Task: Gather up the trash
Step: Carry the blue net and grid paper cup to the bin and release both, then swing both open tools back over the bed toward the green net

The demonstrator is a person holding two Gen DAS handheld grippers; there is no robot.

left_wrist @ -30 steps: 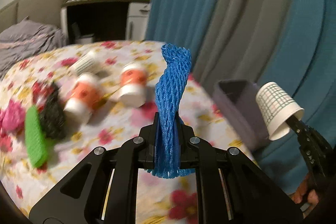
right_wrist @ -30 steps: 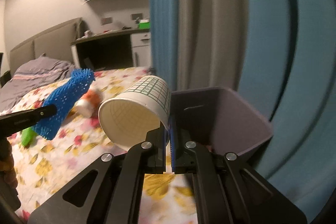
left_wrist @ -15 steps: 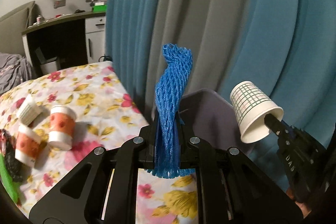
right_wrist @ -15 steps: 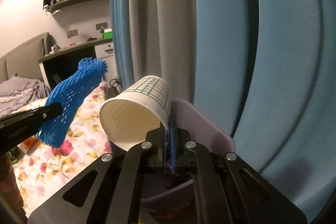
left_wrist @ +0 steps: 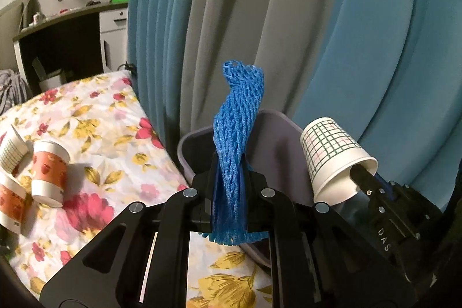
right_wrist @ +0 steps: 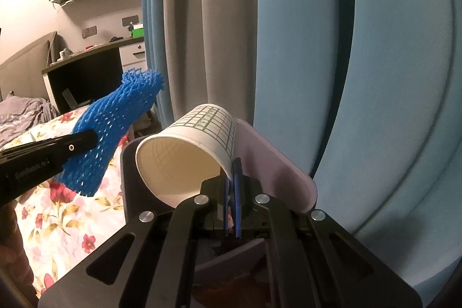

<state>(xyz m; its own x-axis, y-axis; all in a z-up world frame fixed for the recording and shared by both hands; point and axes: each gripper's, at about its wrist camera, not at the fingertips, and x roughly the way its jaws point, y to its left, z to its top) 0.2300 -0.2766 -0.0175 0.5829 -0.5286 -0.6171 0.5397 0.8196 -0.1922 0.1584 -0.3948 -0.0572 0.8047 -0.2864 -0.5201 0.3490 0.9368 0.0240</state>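
My left gripper (left_wrist: 229, 184) is shut on a blue foam net sleeve (left_wrist: 236, 134) that stands up between its fingers, just in front of a grey-purple trash bin (left_wrist: 274, 134). The sleeve also shows in the right wrist view (right_wrist: 112, 129). My right gripper (right_wrist: 231, 186) is shut on the rim of a white paper cup with a green grid pattern (right_wrist: 187, 155), held tilted over the bin (right_wrist: 274, 163). The cup (left_wrist: 332, 155) and the right gripper (left_wrist: 372, 181) also show in the left wrist view, at the bin's right side.
A bed with a floral sheet (left_wrist: 101, 134) lies left of the bin. Two orange-banded paper cups (left_wrist: 49, 172) and a gridded cup (left_wrist: 11, 149) lie on it. Blue and grey curtains (left_wrist: 288, 33) hang close behind the bin. A dark desk (left_wrist: 63, 48) stands far back.
Both grippers have moved right, away from the bed and up to the bin. The bin now sits directly in front of both, closer than before. Both grips are unchanged.
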